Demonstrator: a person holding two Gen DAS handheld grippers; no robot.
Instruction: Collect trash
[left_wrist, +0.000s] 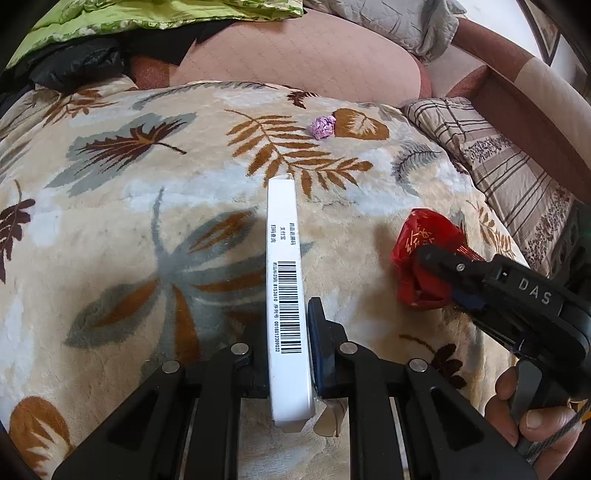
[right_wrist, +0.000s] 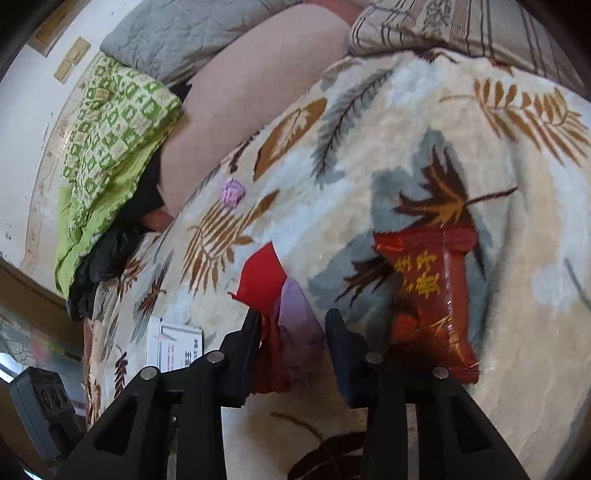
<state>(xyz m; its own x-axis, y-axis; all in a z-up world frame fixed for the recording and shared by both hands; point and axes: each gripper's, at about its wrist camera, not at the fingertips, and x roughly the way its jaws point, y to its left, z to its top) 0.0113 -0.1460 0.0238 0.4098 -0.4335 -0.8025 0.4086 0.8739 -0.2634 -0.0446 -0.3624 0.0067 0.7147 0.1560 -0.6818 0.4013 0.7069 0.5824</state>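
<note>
Left gripper (left_wrist: 286, 354) clamps white box (left_wrist: 283, 258); right gripper (right_wrist: 291, 325) pinches red wrapper (right_wrist: 260, 277).

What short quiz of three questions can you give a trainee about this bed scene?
1. True or false: the left gripper is shut on the white box.
2. Which item lies loose on the blanket, far from both grippers? A) purple paper ball B) a green bottle C) a metal spoon
3. What colour is the wrapper in the right gripper?

Key: 1 true; 2 A; 3 red.
</note>
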